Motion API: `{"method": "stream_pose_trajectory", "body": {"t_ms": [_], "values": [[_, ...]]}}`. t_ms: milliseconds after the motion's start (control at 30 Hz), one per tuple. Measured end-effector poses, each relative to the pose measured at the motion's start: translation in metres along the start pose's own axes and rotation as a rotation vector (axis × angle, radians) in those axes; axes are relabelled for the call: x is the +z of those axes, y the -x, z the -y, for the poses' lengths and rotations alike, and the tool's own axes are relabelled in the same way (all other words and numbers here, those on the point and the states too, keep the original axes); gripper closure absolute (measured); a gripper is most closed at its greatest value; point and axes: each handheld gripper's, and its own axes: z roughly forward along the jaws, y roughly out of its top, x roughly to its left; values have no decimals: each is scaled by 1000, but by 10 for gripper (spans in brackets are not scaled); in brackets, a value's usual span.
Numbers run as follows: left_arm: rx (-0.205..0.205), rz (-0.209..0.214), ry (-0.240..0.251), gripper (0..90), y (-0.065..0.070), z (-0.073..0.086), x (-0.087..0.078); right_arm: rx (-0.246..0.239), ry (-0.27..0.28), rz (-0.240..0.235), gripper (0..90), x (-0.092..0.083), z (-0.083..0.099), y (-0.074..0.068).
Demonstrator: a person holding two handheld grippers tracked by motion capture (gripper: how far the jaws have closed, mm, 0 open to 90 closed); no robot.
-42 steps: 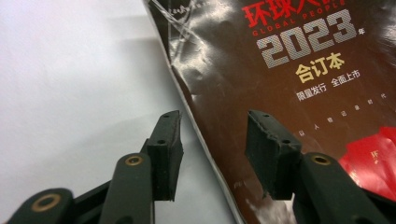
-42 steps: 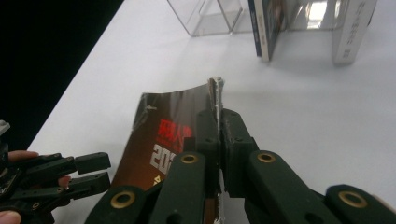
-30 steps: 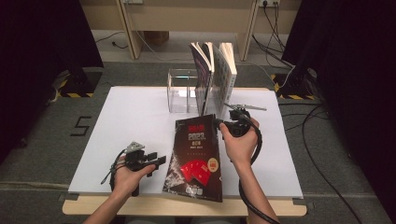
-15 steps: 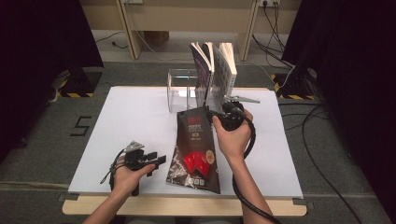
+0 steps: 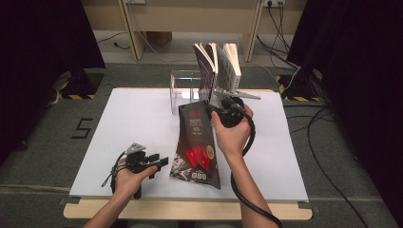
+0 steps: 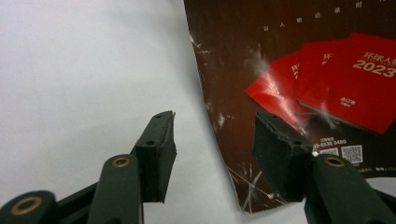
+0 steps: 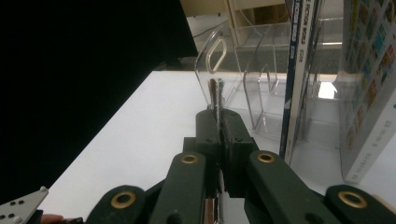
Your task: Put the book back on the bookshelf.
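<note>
From above, a dark book with red covers printed on its front was tilted up off the white table, its far edge clamped in the right gripper while its near edge rested on the board. Just behind the book stood a clear plastic rack holding upright books, close enough to crowd the raised edge. To the left of the book, near its lower corner, the left gripper lay low in the person's hand, its jaws apart and clear of the cover. Cables trailed over the floor to the right of the table.

Seen from the left gripper's own camera, the left gripper had its jaws spread, having just been opening, with the book's scuffed lower corner between them but untouched by either pad.

From the right gripper's camera, the right gripper was pinched tight on the book's thin edge. Straight beyond that edge rose the rack's clear divider, and to the right of the book stood the upright books.
</note>
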Motion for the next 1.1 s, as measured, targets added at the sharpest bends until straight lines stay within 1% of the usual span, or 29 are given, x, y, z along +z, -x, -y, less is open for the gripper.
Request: {"method": "stream_pose_trajectory", "body": {"t_ms": [167,433,533,667,700,833,867,933,1033,1100], "values": [[-1,-2,5,472,-1,-1,-1,-6,21,1,875,3,-4,-5],[-9,-9,5,455,-1,-2,-1,-28,46,12,875,8,-13,-14],[-10,-10,6,449,-1,-2,-1,-37,64,18,875,10,-17,-17],[-11,-8,13,442,-1,-3,-2,-48,83,26,875,12,-22,-19],[-12,-8,15,440,-1,-3,-2,-44,83,25,875,12,-23,-20],[-8,-11,14,436,-1,-3,-2,-50,101,34,875,13,-26,-22],[-8,-10,13,436,-1,-3,-1,-44,104,34,875,14,-27,-23],[-7,-11,14,436,-1,-3,-1,-61,114,41,875,15,-29,-23],[-5,-12,14,434,-2,-3,-1,-57,121,41,875,15,-32,-25],[-4,-12,14,435,-2,-3,-1,-63,132,45,875,16,-33,-25]]}}
